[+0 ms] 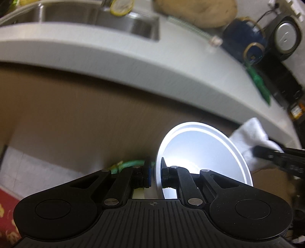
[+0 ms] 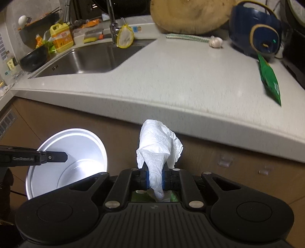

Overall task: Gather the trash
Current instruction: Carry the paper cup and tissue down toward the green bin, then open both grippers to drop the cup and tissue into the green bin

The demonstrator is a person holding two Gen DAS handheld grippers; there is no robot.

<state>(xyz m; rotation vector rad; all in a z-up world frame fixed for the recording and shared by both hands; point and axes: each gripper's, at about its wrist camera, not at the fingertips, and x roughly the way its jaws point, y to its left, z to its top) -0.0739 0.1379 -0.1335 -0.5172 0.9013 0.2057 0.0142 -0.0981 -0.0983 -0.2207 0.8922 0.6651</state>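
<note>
The left gripper (image 1: 156,176) is clamping a bowl's (image 1: 200,148) rim below the counter (image 2: 171,80). The right gripper (image 2: 155,177) is pinching a tissue (image 2: 158,145) beside it.

Left gripper (image 1: 156,176) angled downward, jaws clamped on white cup (image 1: 200,150) rim. Right gripper (image 2: 156,177) angled downward, jaws pinching crumpled tissue (image 2: 159,146). Grippers side by side.

free: countertop (image 2: 171,76) middle | blocked: green packet (image 2: 269,80), blue appliance (image 2: 253,28) right

Both wrist views look down past the counter edge (image 2: 171,112), sharing the sink (image 1: 95,17).
</note>
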